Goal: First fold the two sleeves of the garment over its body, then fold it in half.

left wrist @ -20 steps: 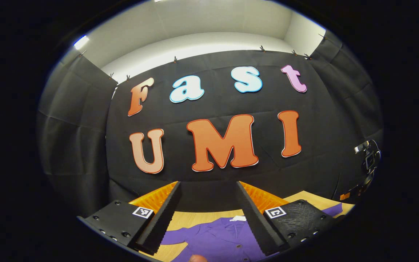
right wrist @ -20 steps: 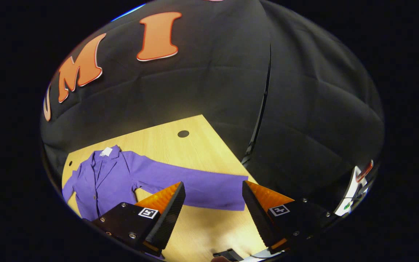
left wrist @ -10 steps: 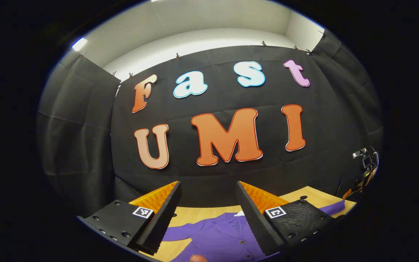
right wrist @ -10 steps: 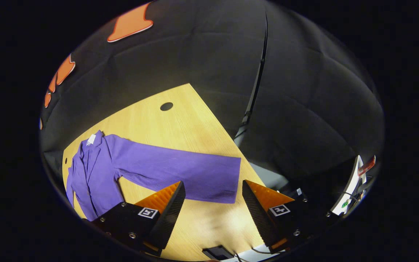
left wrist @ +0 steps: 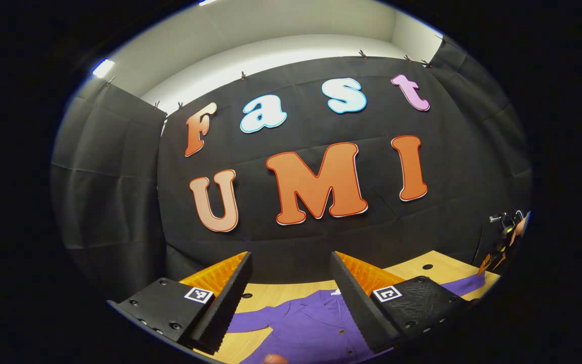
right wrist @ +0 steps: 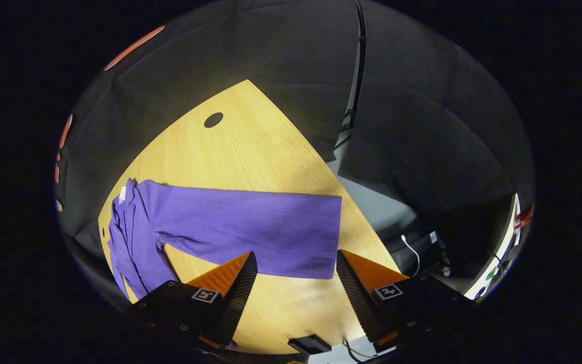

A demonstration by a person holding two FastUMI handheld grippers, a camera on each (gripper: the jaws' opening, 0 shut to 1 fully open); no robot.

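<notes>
Through my right gripper view I look down on a wooden table [right wrist: 250,151] with a purple jacket [right wrist: 134,237] lying flat on it. The jacket's body sits toward the table's left edge, a small white tag [right wrist: 122,194] at its collar. One long sleeve [right wrist: 250,230] stretches straight out across the table, and its cuff ends close to the table's right edge. My right gripper [right wrist: 296,265] hangs above the table's near edge with its fingers spread wide, nothing between them; the cuff lies just beyond the gap. A round dark hole [right wrist: 213,120] marks the table's far corner.

My left gripper view points mostly at the booth wall. My left gripper [left wrist: 291,268] also has its fingers wide apart and empty. Below them I see the jacket's collar and buttoned front [left wrist: 316,323] on the table, with the sleeve running off toward the right edge. At the far right is what may be the other gripper and a hand, too small to be sure.
</notes>
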